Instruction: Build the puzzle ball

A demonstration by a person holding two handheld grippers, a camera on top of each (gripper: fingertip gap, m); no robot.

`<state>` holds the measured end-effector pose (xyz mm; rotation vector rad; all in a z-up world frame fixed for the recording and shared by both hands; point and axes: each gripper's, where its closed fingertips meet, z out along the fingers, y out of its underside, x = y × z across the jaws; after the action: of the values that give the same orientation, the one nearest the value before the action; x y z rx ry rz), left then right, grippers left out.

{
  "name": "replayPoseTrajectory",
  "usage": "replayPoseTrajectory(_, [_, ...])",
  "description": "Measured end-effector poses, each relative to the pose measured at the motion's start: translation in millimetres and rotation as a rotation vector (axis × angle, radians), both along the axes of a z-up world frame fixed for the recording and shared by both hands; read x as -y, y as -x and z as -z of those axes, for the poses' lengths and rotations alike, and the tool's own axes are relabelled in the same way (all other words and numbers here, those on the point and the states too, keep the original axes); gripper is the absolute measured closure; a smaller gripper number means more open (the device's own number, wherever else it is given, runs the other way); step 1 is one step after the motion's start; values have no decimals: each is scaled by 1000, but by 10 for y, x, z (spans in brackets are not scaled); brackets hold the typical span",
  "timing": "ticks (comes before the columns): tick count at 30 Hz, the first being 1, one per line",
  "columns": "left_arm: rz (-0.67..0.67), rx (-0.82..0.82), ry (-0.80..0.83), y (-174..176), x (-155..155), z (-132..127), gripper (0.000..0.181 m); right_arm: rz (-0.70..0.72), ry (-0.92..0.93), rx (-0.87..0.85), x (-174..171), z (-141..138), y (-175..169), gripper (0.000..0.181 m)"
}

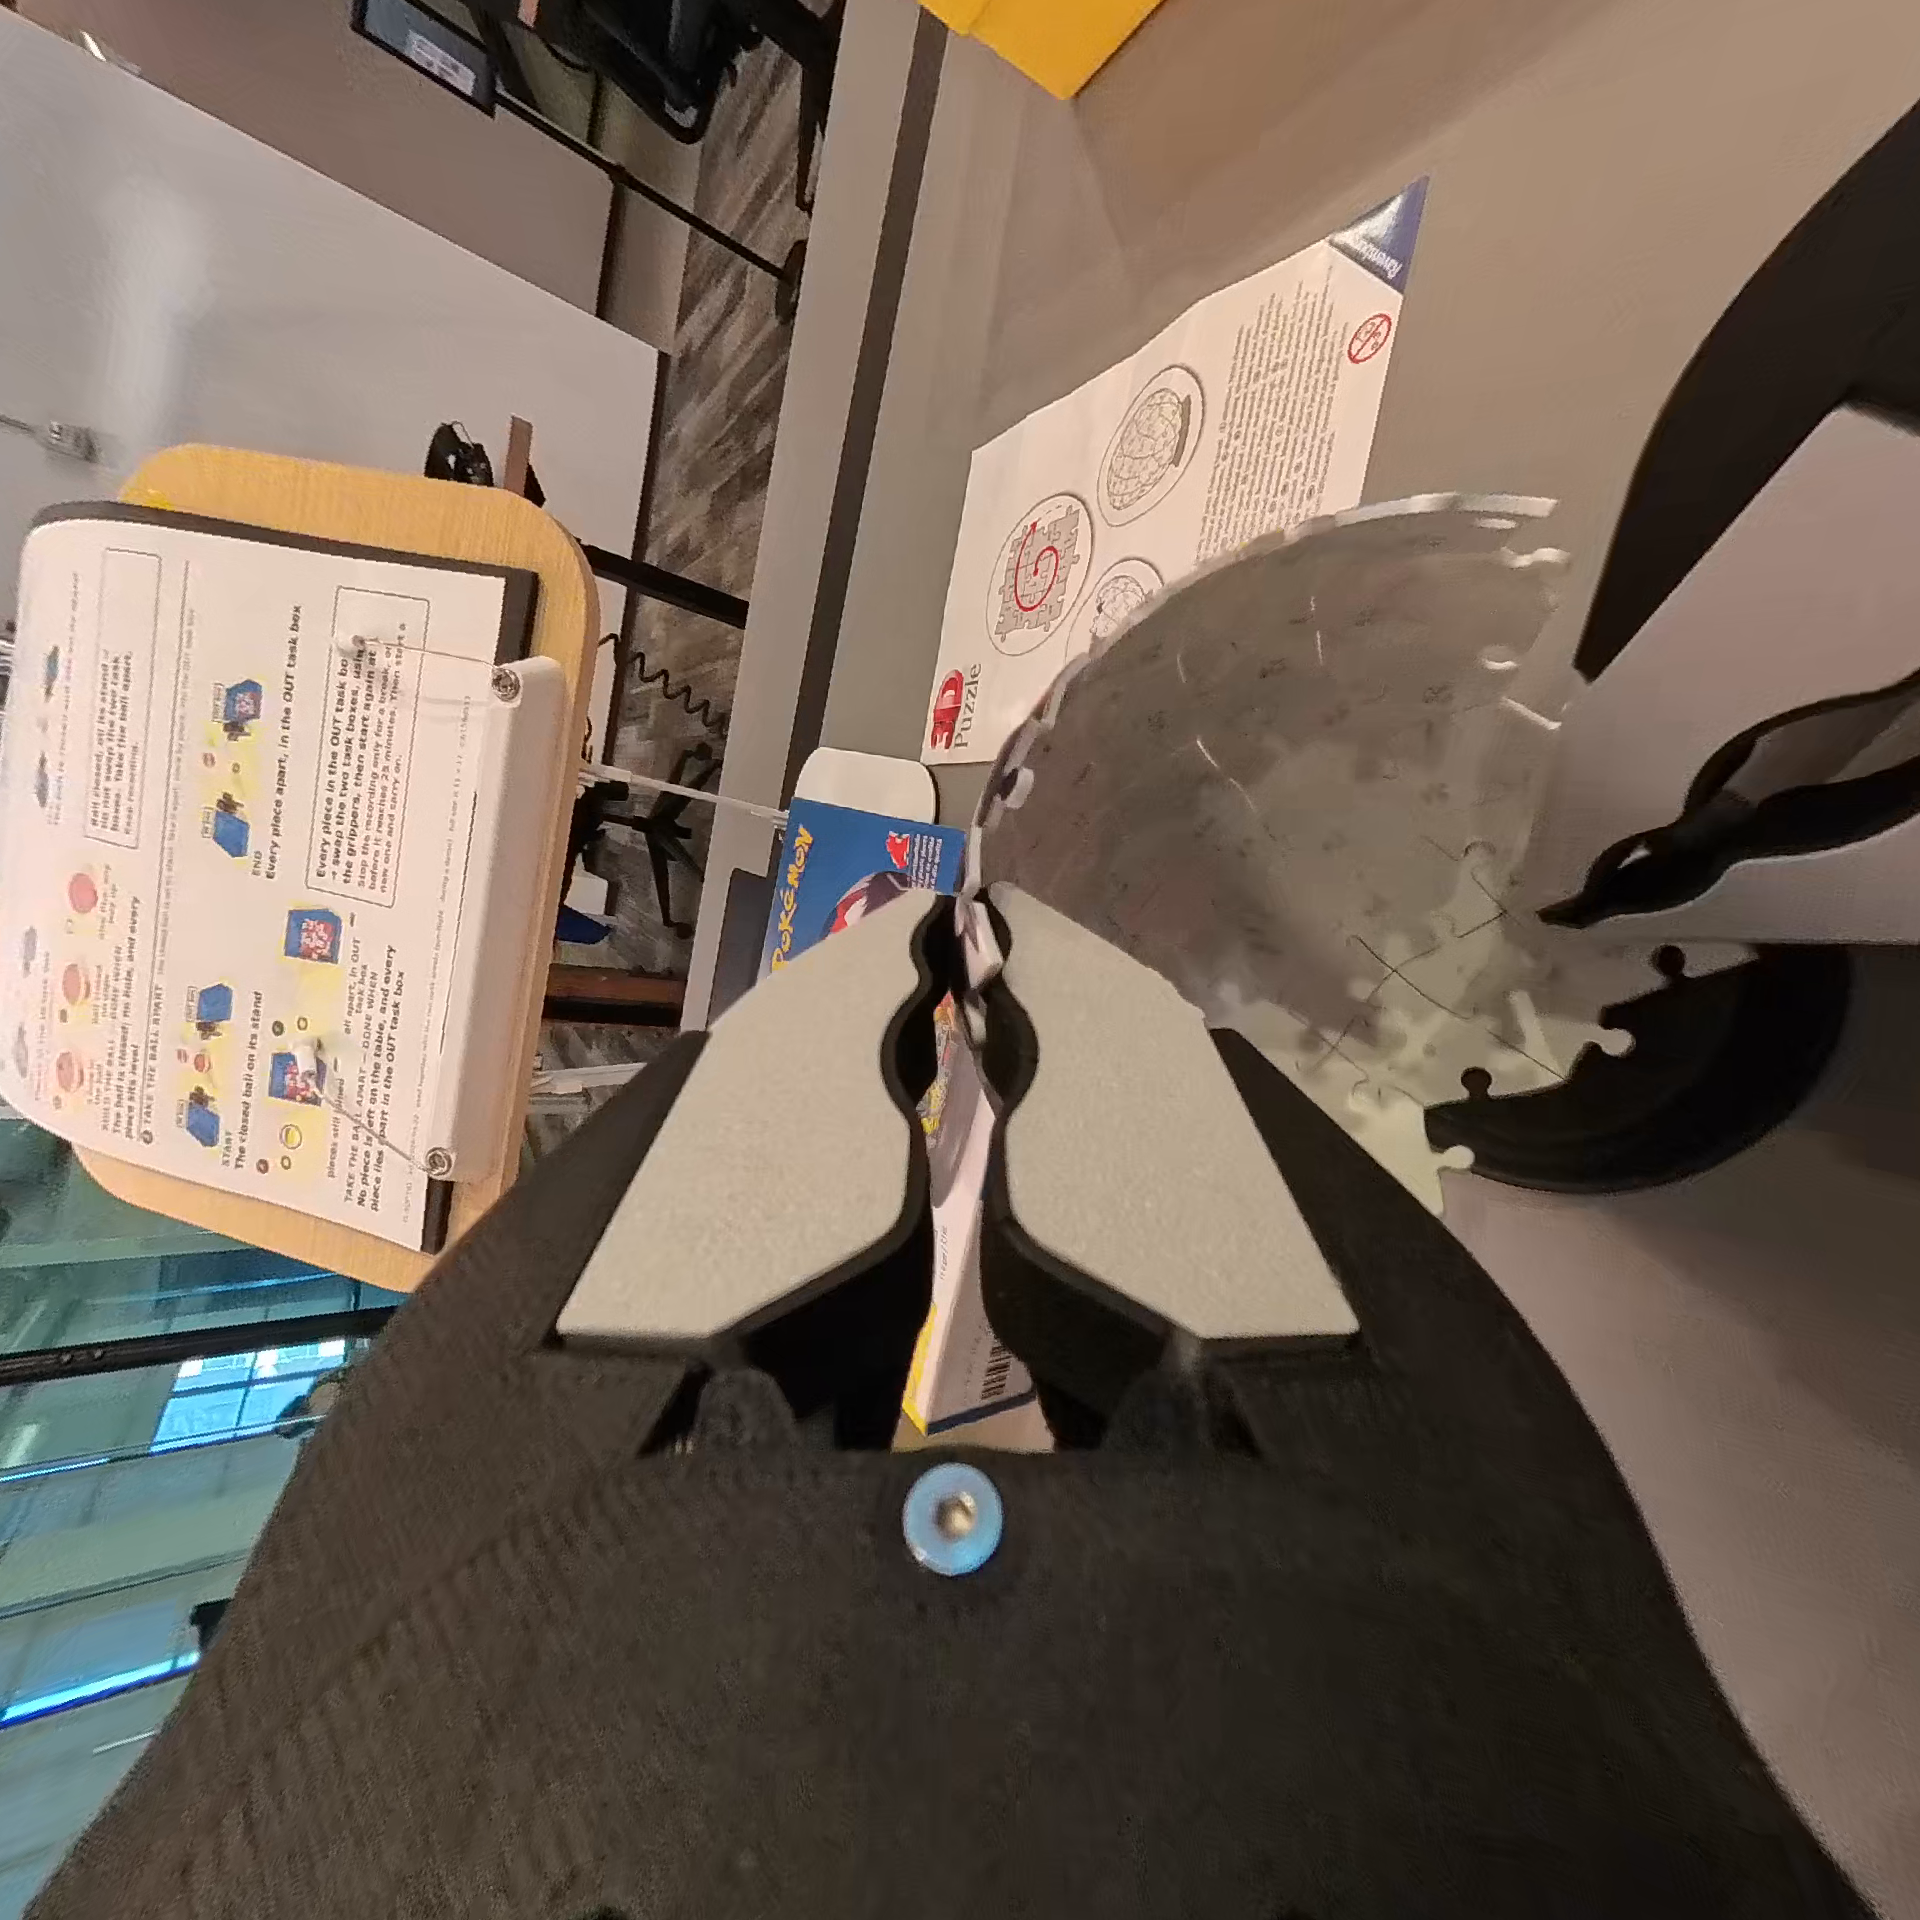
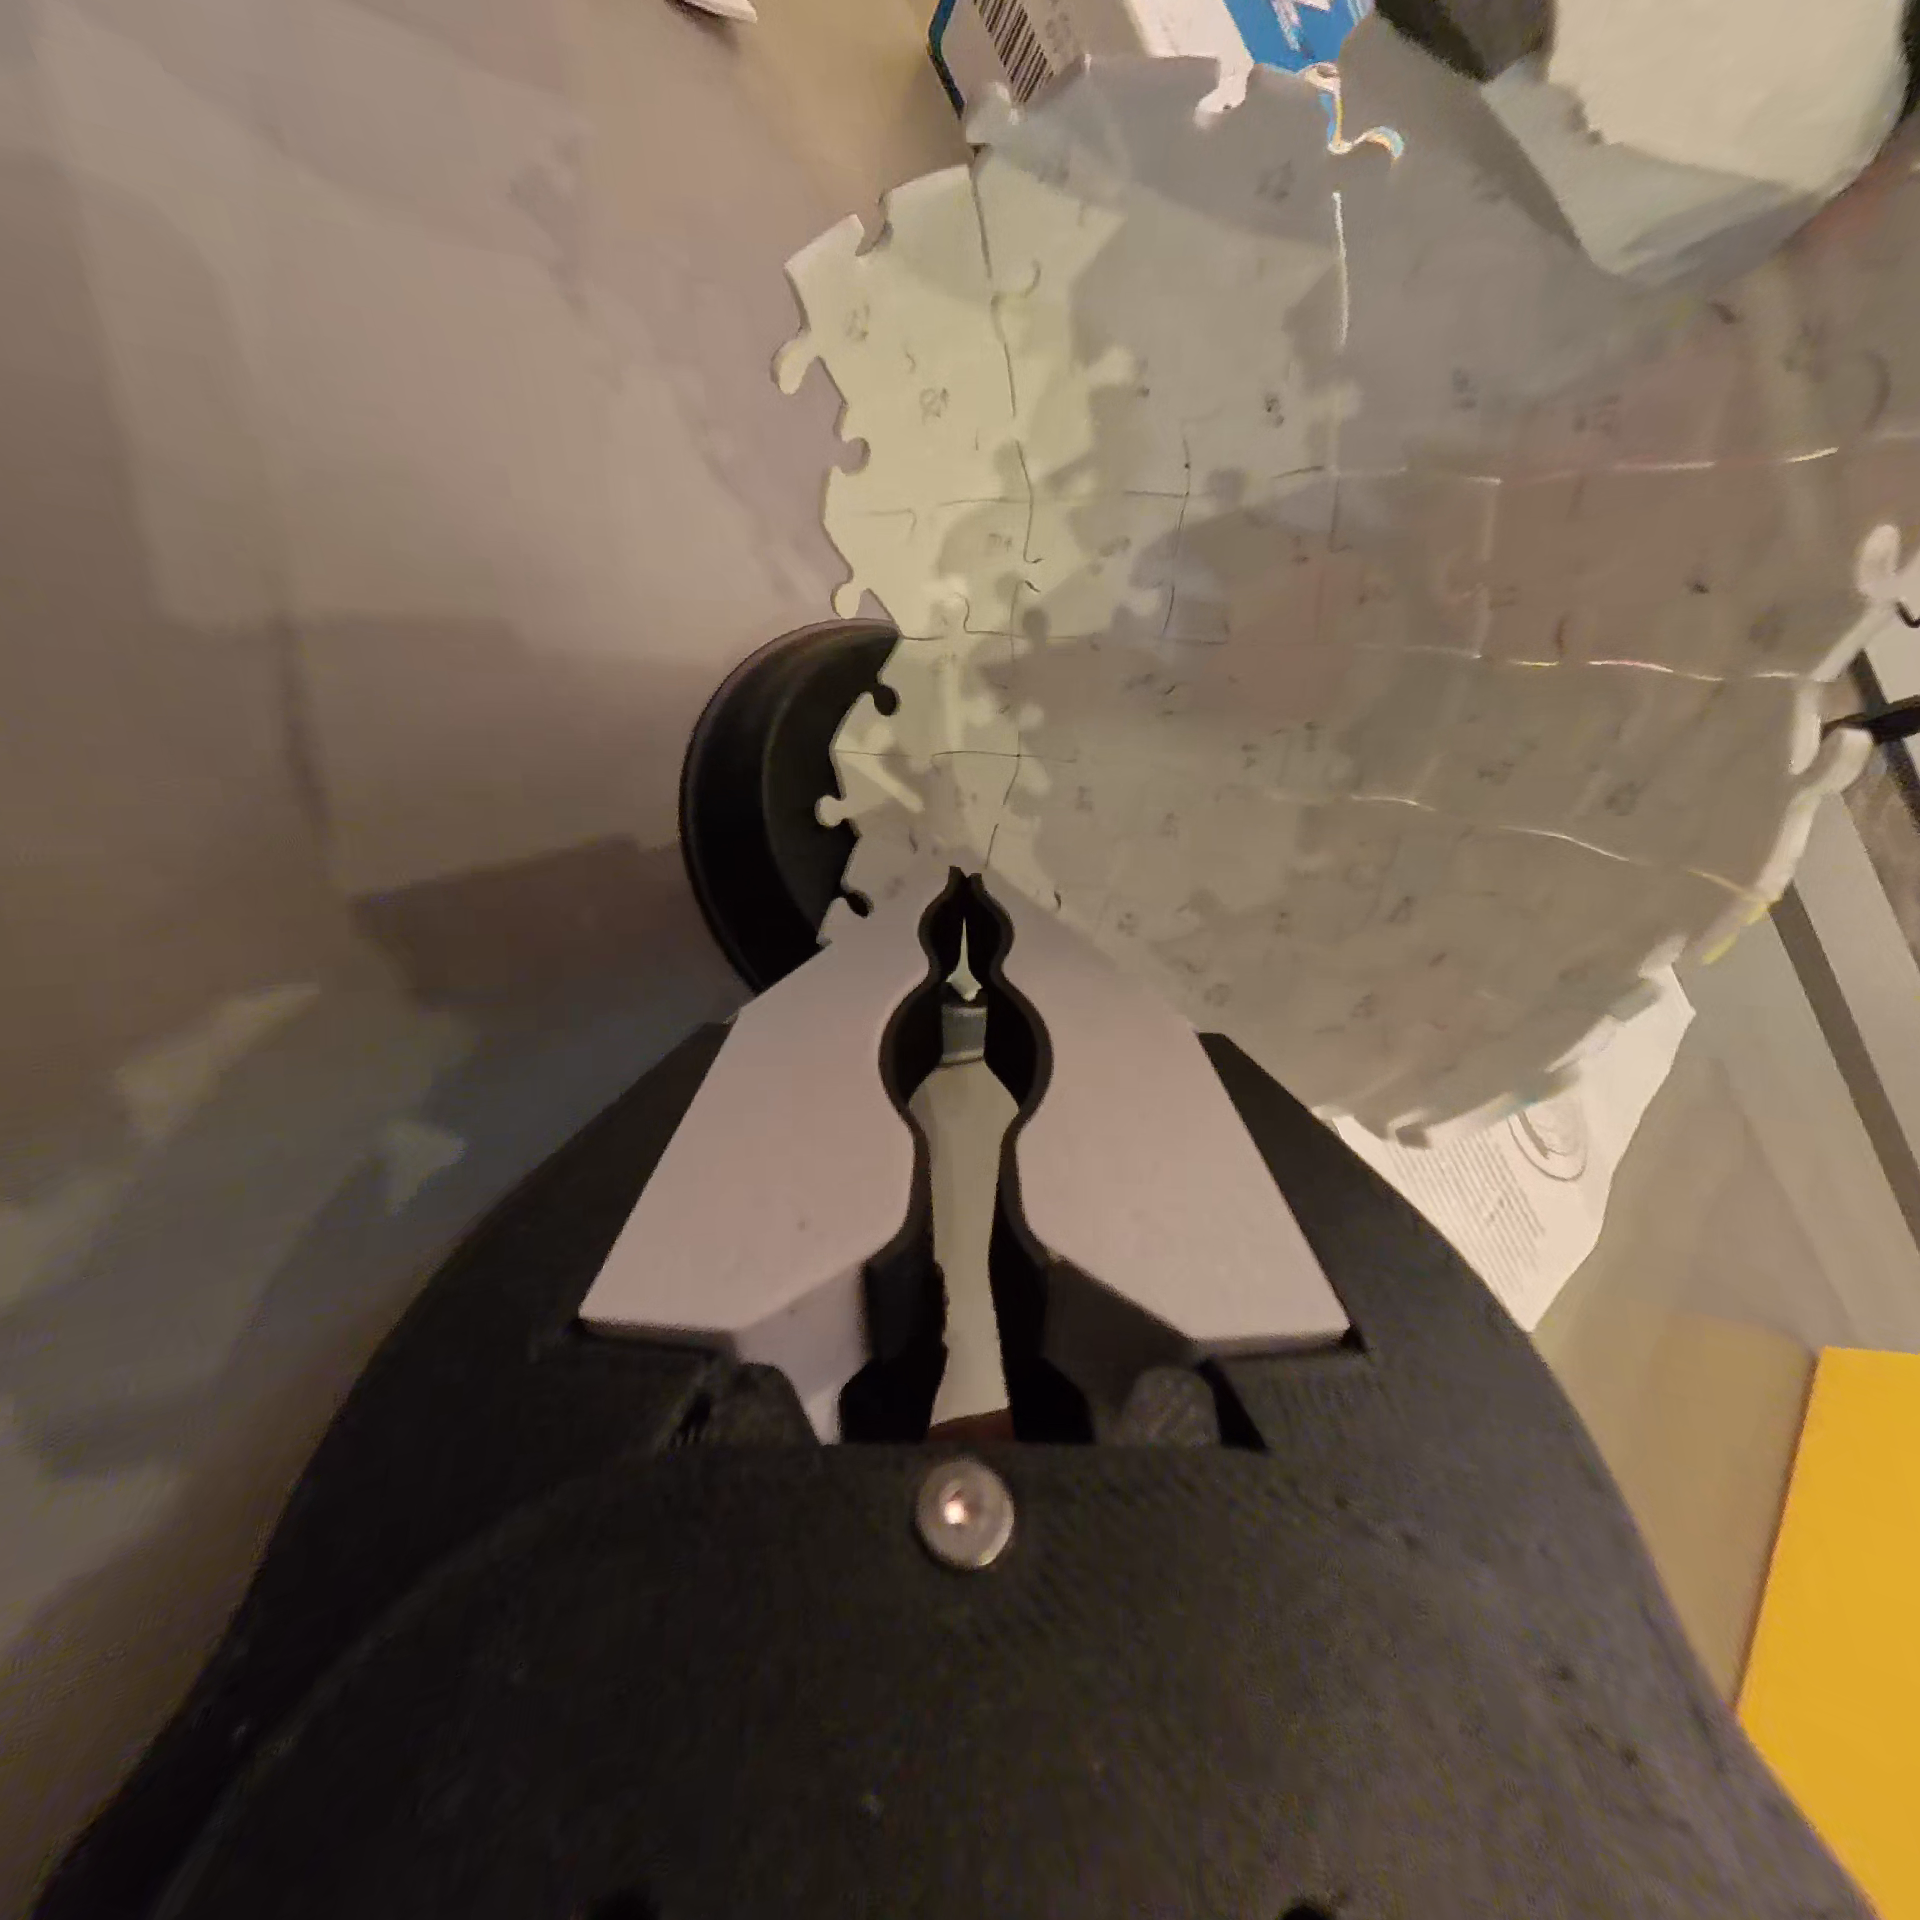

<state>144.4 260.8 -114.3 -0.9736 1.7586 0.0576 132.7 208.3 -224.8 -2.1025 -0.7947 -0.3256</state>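
Observation:
The partly built puzzle ball [image 1: 1299, 779] is a curved grey-white shell of joined pieces, seen from its inner side, held in the air between both grippers. My left gripper [image 1: 971, 920] is shut on its rim at the lower left. My right gripper [image 2: 961, 894] is shut on the shell's [image 2: 1299, 623] lower rim, with a thin white edge between its fingers. The right gripper also shows in the left wrist view [image 1: 1558, 914]. The left gripper also shows in the right wrist view [image 2: 1662, 145], at the top right. The black round stand [image 1: 1662, 1101] [image 2: 758, 810] sits on the table behind the shell.
The blue puzzle box [image 1: 862, 883] [image 2: 1039, 42] lies on the grey table beyond the left gripper. A folded white leaflet [image 1: 1195, 468] [image 2: 1507, 1174] lies flat farther off. A printed sheet on a board [image 1: 260, 883] stands on a wooden side table. A yellow bin [image 2: 1849, 1610] stands at the table's edge. About 12 cm separates my left fingertips from my right.

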Motion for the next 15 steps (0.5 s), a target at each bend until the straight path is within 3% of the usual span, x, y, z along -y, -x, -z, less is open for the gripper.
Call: replayPoseTrajectory(15, [-1,-13,-29,8,-3,-1,178,-6,60,29,-10,-11,3,181])
